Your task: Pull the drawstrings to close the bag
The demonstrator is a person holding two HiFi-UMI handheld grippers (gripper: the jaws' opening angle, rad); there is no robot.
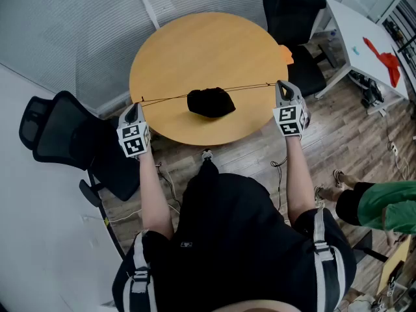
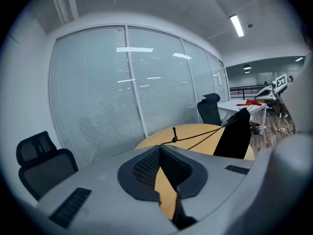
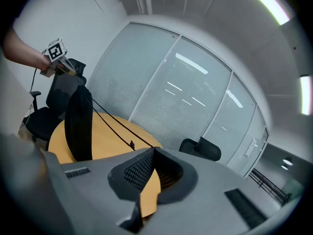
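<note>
Looks nearly done tbh. Got the left gripper (image 1: 134, 106) clenched on the left drawstring (image 1: 166, 98), with the knot poking out just past the jaws. Can see that cord running taut from the jaws across to the black bag (image 1: 210, 102), sitting on the tabletop (image 1: 195, 51) about midway between both sets of jaws. Seems cinched into a tight bunch already, though can't make out the mouth itself. Same deal at the right gripper (image 1: 281, 86): clamped shut on the right drawstring (image 1: 253, 86), pulled straight. Probably only needs one last tug, or just letting go.
</note>
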